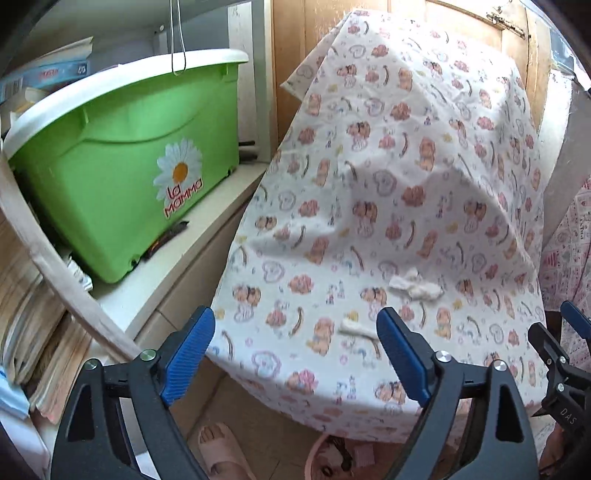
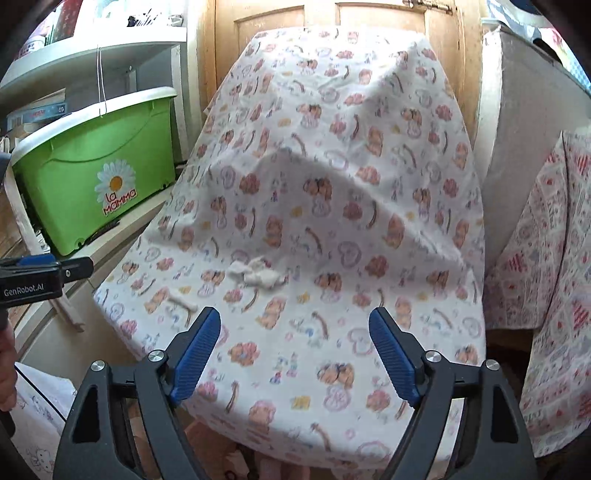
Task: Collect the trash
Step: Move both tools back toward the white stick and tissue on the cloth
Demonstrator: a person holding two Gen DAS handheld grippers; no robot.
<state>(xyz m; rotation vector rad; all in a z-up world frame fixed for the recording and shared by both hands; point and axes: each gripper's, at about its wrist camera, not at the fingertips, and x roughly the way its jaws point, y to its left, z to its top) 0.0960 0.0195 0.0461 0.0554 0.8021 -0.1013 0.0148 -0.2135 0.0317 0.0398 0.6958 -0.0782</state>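
Note:
A crumpled white tissue wad (image 1: 415,285) lies on a chair draped in a patterned cloth (image 1: 388,206); it also shows in the right wrist view (image 2: 258,275). A smaller rolled tissue scrap (image 1: 356,328) lies nearer the seat's front left, and shows in the right wrist view (image 2: 183,301). My left gripper (image 1: 295,339) is open and empty, just in front of the small scrap. My right gripper (image 2: 293,341) is open and empty, above the seat's front. The right gripper's tip shows at the left wrist view's right edge (image 1: 565,332).
A green bin (image 1: 122,177) with a white lid stands on a low shelf to the left. Stacked books (image 1: 33,306) sit lower left. A pink basket (image 1: 332,458) and a slippered foot (image 1: 221,450) are on the floor under the seat. A wooden door (image 2: 332,22) is behind.

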